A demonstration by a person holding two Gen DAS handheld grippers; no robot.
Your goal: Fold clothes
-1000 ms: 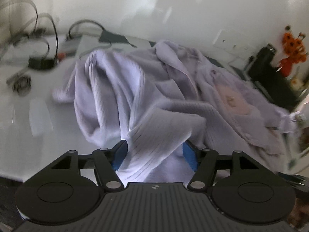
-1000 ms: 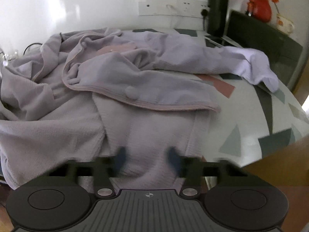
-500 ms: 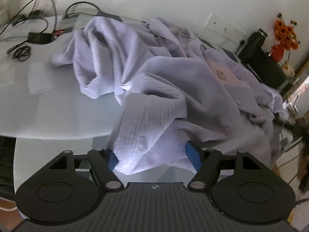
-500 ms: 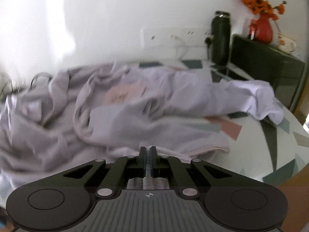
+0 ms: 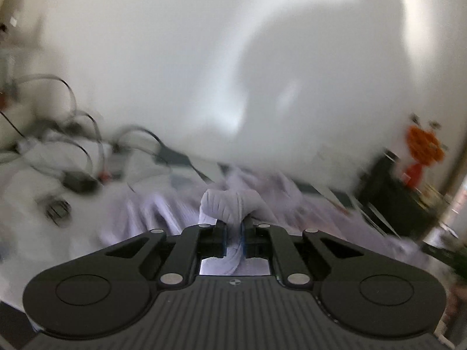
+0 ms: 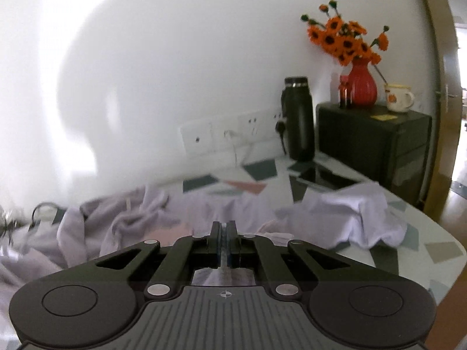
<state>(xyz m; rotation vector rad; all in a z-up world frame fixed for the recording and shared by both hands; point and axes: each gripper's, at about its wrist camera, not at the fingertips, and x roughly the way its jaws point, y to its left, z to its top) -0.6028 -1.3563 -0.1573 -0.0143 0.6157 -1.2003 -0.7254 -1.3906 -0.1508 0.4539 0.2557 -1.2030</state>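
Left tongs closing on a bunched fold of lilac garment; right tongs clenched on its thin edge. Garment lies heaped on bench, trailing toward 12 o'clock. Risks: thin edge slipping out; cloth dragging cables at 10 o'clock.

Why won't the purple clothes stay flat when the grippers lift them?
The purple garment is probably soft and floppy: it bunches into folds where the left gripper pinches it. It looks light, so it would likely sag between grips and drag across the table.
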